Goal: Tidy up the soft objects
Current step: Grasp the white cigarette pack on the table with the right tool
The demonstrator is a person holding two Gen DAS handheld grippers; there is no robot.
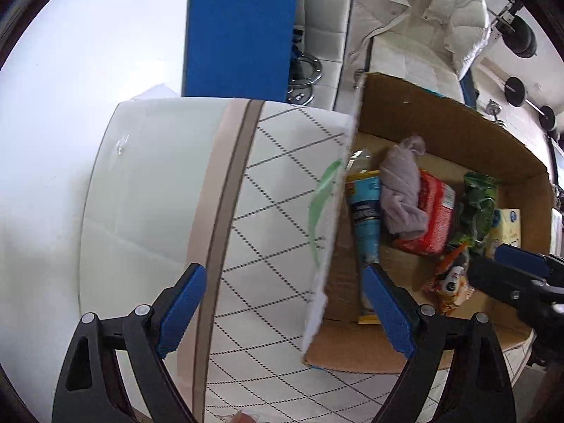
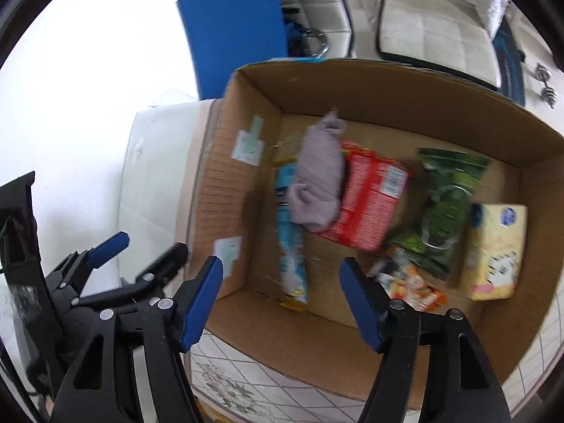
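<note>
An open cardboard box [image 2: 387,88] sits on a quilted tablecloth. Inside lie a rolled grey sock [image 2: 319,179], a red packet [image 2: 370,197], a green packet [image 2: 440,211], a yellow tissue pack [image 2: 493,250], a blue tube packet [image 2: 290,232] and an orange packet [image 2: 409,282]. My right gripper [image 2: 282,303] is open and empty above the box's near left corner. My left gripper [image 1: 285,310] is open and empty, straddling the box's left wall [image 1: 331,246]; the sock [image 1: 402,197] lies beyond it. The left gripper also shows in the right wrist view [image 2: 141,246].
A blue board [image 1: 239,38] stands behind the table. A white jacket [image 1: 416,21] hangs over a chair at the back right. The table's white edge [image 1: 105,211] drops off to the left. Dumbbells [image 1: 521,95] lie on the floor at the right.
</note>
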